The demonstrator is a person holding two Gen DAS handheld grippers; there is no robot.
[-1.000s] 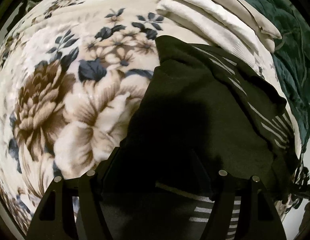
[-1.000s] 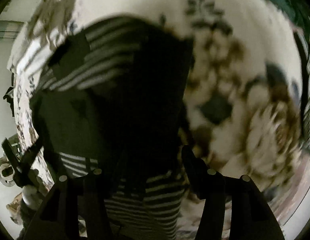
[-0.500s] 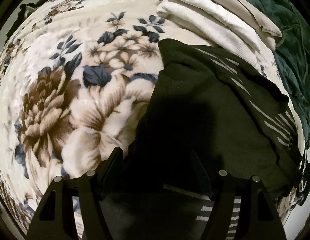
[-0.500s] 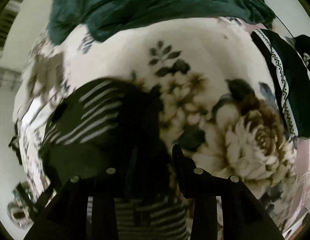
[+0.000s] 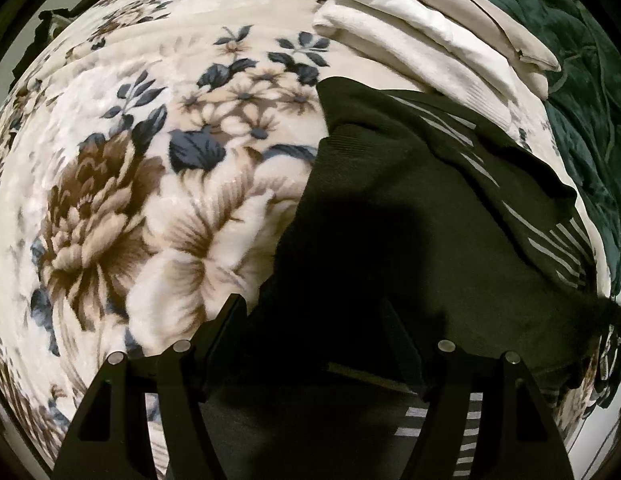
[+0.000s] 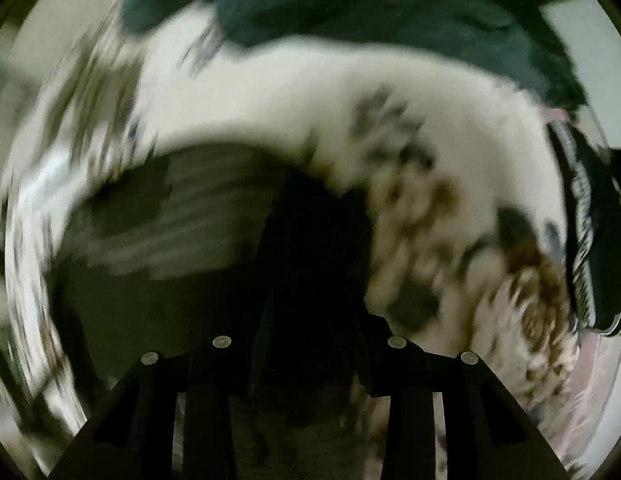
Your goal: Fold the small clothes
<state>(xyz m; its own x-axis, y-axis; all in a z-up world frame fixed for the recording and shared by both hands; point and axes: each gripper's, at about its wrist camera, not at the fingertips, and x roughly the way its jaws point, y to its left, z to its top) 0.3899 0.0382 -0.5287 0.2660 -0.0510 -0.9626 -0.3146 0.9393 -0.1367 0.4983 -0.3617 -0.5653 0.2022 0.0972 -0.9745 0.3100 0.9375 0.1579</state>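
Dark striped garment (image 5: 410,216) lies on the floral blanket (image 5: 150,200) ahead of the left gripper (image 5: 314,320), whose jaws stand apart over its near edge, gripping nothing. Right view is blurred: right gripper (image 6: 310,316) straddles dark cloth (image 6: 190,248), grasp unclear. Mid-fold, I judge; next, carry the edge across.

This is looking like a bedroom in a home: a thick plush blanket (image 5: 158,184) with big brown and cream flowers is covering a bed. Near the far edge of the bed, folded white and beige clothes (image 5: 422,48) are lying in a pile, and a dark green velvet cover (image 5: 590,112) is lying crumpled beside them. A dark striped garment (image 5: 430,208) is lying on the blanket.
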